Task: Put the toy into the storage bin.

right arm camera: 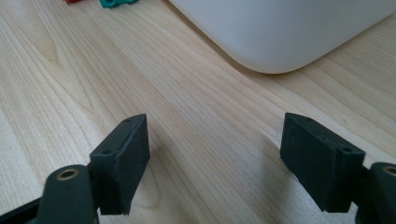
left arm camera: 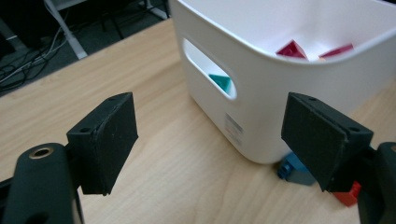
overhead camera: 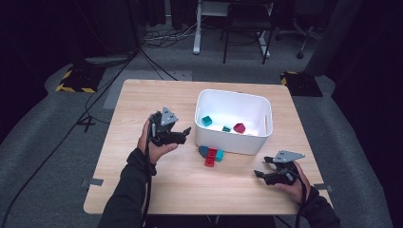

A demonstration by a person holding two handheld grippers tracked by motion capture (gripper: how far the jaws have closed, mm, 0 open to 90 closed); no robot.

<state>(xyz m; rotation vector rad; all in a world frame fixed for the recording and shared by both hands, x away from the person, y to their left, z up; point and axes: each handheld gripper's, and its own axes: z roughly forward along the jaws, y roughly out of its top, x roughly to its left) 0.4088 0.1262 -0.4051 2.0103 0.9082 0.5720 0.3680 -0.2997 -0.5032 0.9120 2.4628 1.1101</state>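
Observation:
A white bin (overhead camera: 259, 142) stands right of the table's centre and holds a teal block (overhead camera: 206, 120), a small green block (overhead camera: 226, 128) and a magenta block (overhead camera: 239, 128). Against its front wall on the table lie a blue piece (overhead camera: 203, 151), a red brick (overhead camera: 210, 158) and a teal brick (overhead camera: 219, 155). My left gripper (overhead camera: 186, 134) is open just left of the bin, jaws pointing at it, with nothing between them (left arm camera: 212, 140). At the front right my right gripper (overhead camera: 261, 166) stands open and empty (right arm camera: 217, 154) low over bare wood, pointing left.
In the left gripper view the bin wall (left arm camera: 261, 107) with its handle slot is close ahead, and the blue piece (left arm camera: 294, 169) and red brick (left arm camera: 348, 195) lie at its base. The bin's rounded corner (right arm camera: 280, 32) shows in the right gripper view.

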